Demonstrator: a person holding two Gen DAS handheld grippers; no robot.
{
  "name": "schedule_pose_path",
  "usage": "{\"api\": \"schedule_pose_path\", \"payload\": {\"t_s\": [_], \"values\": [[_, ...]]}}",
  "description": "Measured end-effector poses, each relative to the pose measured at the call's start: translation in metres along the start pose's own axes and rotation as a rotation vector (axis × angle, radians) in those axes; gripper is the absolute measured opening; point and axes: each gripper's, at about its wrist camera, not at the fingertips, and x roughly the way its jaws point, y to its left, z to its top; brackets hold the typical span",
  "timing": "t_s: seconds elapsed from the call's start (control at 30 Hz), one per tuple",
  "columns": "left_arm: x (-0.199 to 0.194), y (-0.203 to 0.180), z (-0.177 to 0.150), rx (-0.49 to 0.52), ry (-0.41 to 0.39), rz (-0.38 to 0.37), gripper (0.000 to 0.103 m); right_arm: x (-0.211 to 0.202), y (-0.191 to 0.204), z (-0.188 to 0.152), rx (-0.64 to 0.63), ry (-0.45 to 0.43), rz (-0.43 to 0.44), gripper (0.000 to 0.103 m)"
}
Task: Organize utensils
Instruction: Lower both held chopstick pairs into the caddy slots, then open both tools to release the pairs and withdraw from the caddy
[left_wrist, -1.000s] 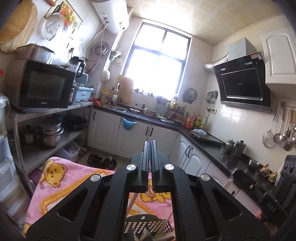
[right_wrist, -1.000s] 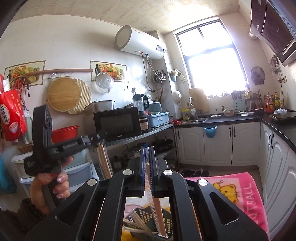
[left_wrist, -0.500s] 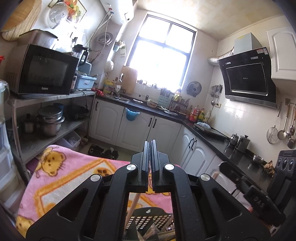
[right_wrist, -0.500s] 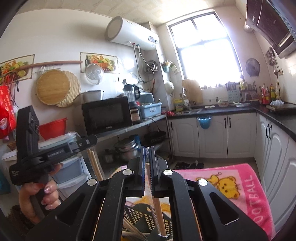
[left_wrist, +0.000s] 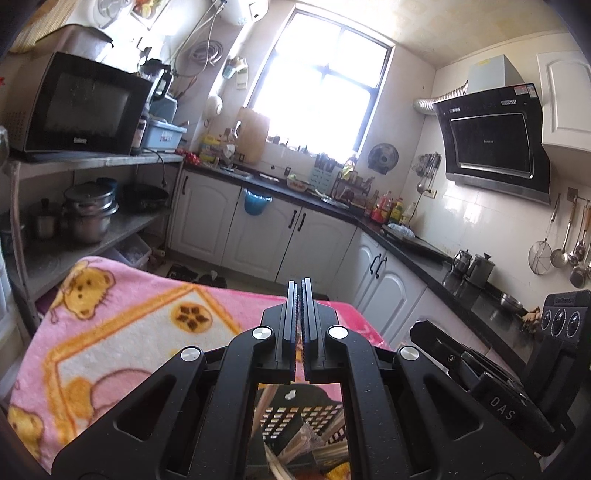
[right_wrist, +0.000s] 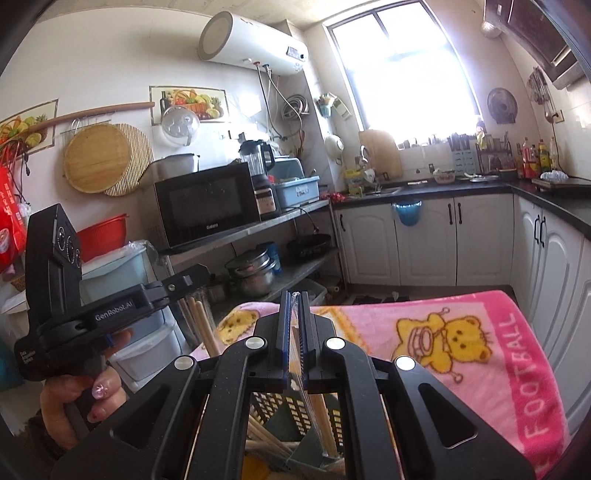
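My left gripper (left_wrist: 300, 286) is shut on a pair of plain wooden chopsticks (right_wrist: 197, 321), which hang below its jaws. My right gripper (right_wrist: 294, 295) is shut on chopsticks in a clear plastic sleeve (right_wrist: 319, 413). Their lower end reaches into a black perforated utensil basket (right_wrist: 295, 408). The basket stands on a pink cartoon blanket (right_wrist: 480, 350), directly under both grippers, and holds several loose chopsticks (right_wrist: 266, 439). In the left wrist view the basket (left_wrist: 295, 417) shows under the jaws, with the right gripper (left_wrist: 421, 332) close at the right. A hand (right_wrist: 74, 402) holds the left gripper (right_wrist: 192, 277).
The blanket (left_wrist: 122, 332) covers the table. A steel shelf rack with a microwave (right_wrist: 207, 203) and pots (right_wrist: 255, 273) stands to the left. White cabinets under a dark counter (left_wrist: 406, 243) run along the back and right. Shoes lie on the floor beyond the table.
Both grippers have sunk toward the basket while staying shut on their chopsticks. The blanket and basket fill more of both views, and the right gripper has come closer beside the left.
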Motion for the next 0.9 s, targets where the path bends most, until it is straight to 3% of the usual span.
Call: {"api": "schedule_pose_path", "payload": {"t_s": [0.73, 0.9], "values": [[-0.001, 0.014, -0.03, -0.061, 0.087, 0.031, 0.002, -0.013, -0.023, -0.027, 0.072, 0.074, -0.074, 0.005], [-0.015, 0.019, -0.031, -0.084, 0.085, 0.044, 0.012, -0.023, -0.025, -0.028, 0.076, 0.066, -0.087, 0.017]]}}
